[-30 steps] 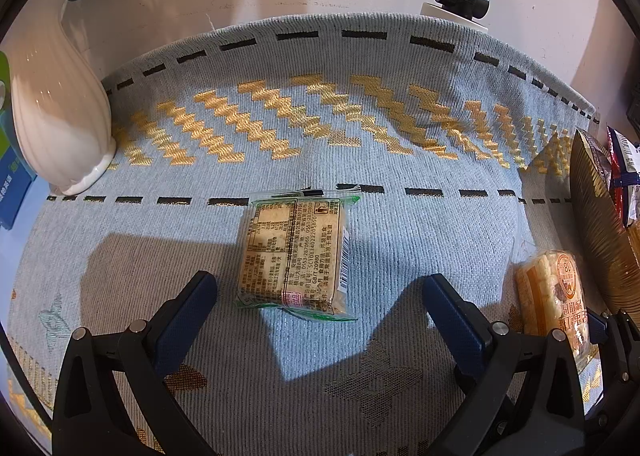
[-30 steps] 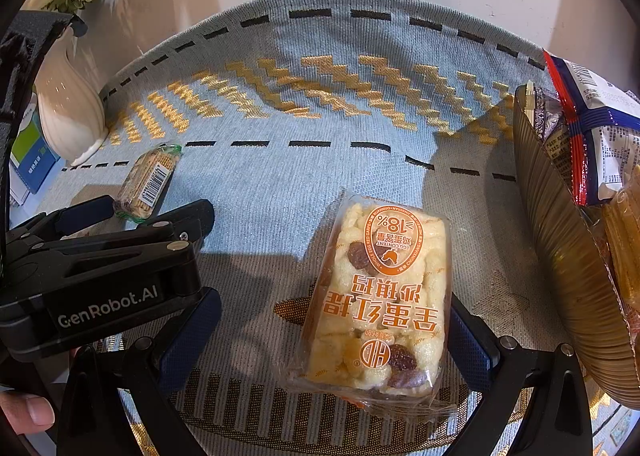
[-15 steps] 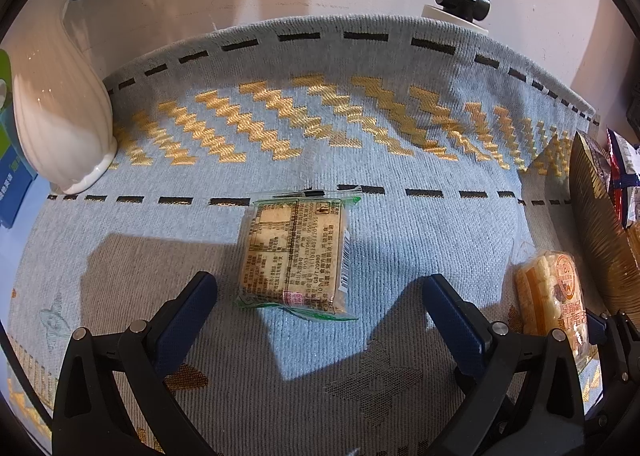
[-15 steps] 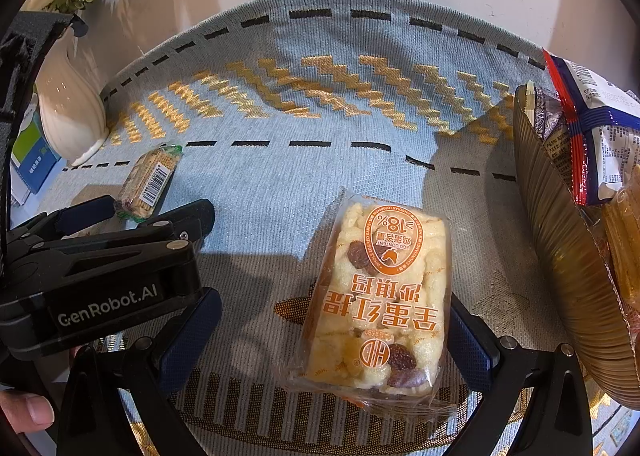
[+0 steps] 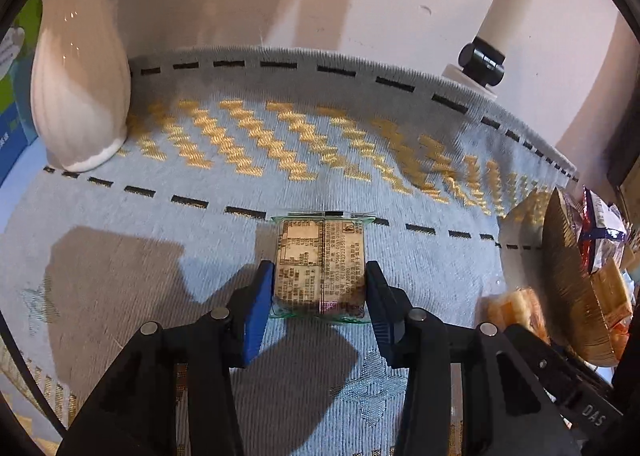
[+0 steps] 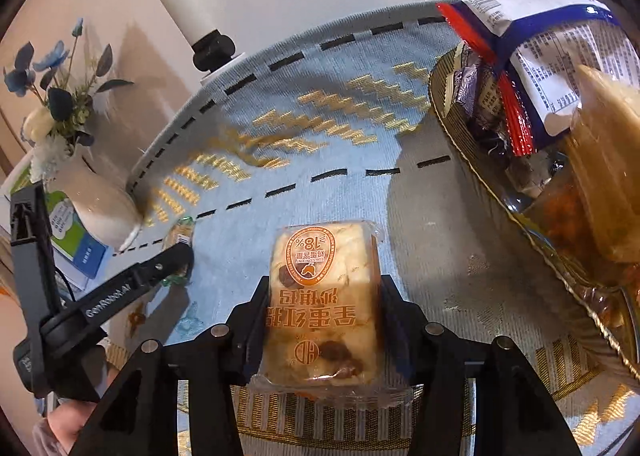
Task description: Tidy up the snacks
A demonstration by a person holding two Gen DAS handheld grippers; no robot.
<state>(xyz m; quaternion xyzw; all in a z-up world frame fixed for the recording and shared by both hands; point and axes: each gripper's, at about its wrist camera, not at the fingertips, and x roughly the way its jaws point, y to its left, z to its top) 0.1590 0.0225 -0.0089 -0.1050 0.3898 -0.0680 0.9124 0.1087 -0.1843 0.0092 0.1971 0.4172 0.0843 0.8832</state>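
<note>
In the left wrist view my left gripper (image 5: 320, 284) is shut on a clear-wrapped cracker pack (image 5: 320, 264) with a printed label, resting on the blue-and-gold cloth. In the right wrist view my right gripper (image 6: 322, 296) is shut on a puffed egg snack pack (image 6: 322, 296) with an orange oval label, lifted and tilted toward the gold basket (image 6: 532, 240). The basket holds a blue-and-white packet (image 6: 560, 56) and other wrapped snacks. The left gripper's arm (image 6: 120, 288) and the cracker pack (image 6: 182, 232) also show at the left of the right wrist view.
A white vase (image 5: 80, 96) stands at the back left, with blue flowers (image 6: 60, 88). A blue-green box (image 6: 76, 240) lies beside it. A white pole with a black clamp (image 5: 482, 60) stands at the table's far edge. The gold basket (image 5: 568, 280) sits at the right.
Both grippers have shut on their packs. The left one moved forward around the cracker pack. The right one has lifted and turned toward the basket with the egg snack.
</note>
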